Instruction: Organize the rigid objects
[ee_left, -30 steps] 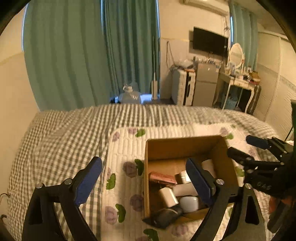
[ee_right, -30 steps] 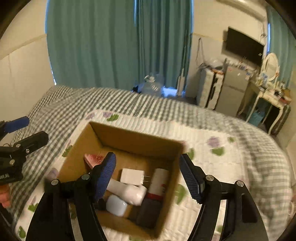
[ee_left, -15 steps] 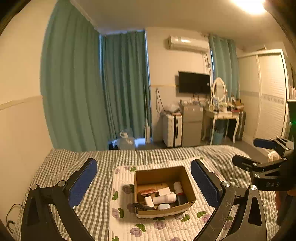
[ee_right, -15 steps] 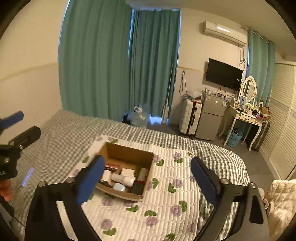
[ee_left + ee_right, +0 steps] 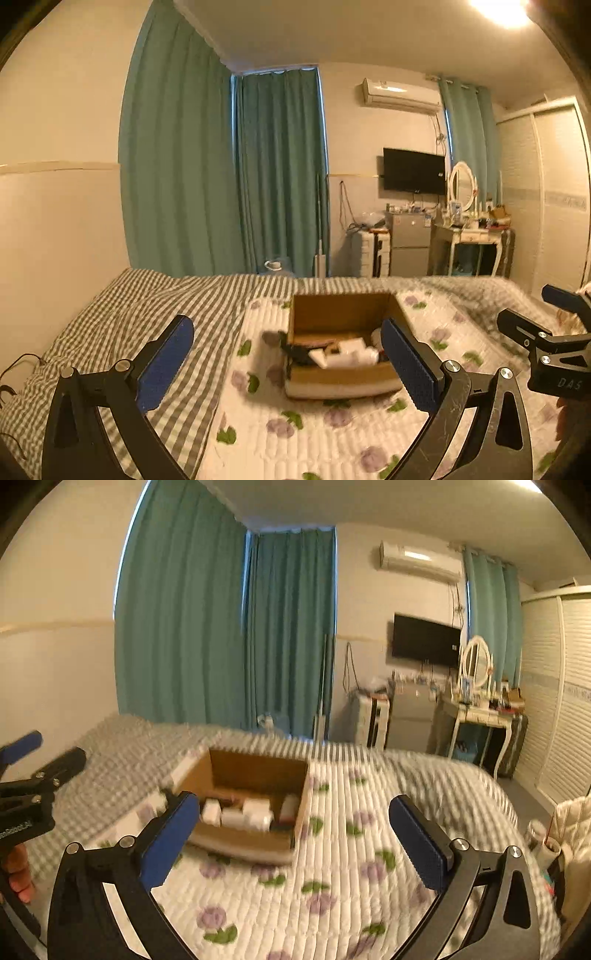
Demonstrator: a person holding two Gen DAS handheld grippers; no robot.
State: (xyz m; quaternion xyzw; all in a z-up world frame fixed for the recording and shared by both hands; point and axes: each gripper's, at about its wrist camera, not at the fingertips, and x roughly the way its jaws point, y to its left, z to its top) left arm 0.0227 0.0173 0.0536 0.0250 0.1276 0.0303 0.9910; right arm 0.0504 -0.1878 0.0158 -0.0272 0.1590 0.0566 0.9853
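An open cardboard box sits on a white floral quilt on the bed; it also shows in the right wrist view. It holds several small rigid items, among them white pieces and a dark object. My left gripper is open and empty, held back from the box. My right gripper is open and empty, also short of the box. The right gripper shows at the right edge of the left wrist view; the left gripper shows at the left edge of the right wrist view.
The bed has a grey checked cover. Teal curtains hang behind it. A small fridge, a suitcase and a dressing table with mirror stand at the far wall. A water jug stands past the bed.
Both grippers pulled far back from the box and rose, then came closer and lower again. The box now looks larger than half a second ago. Both stay open and empty.
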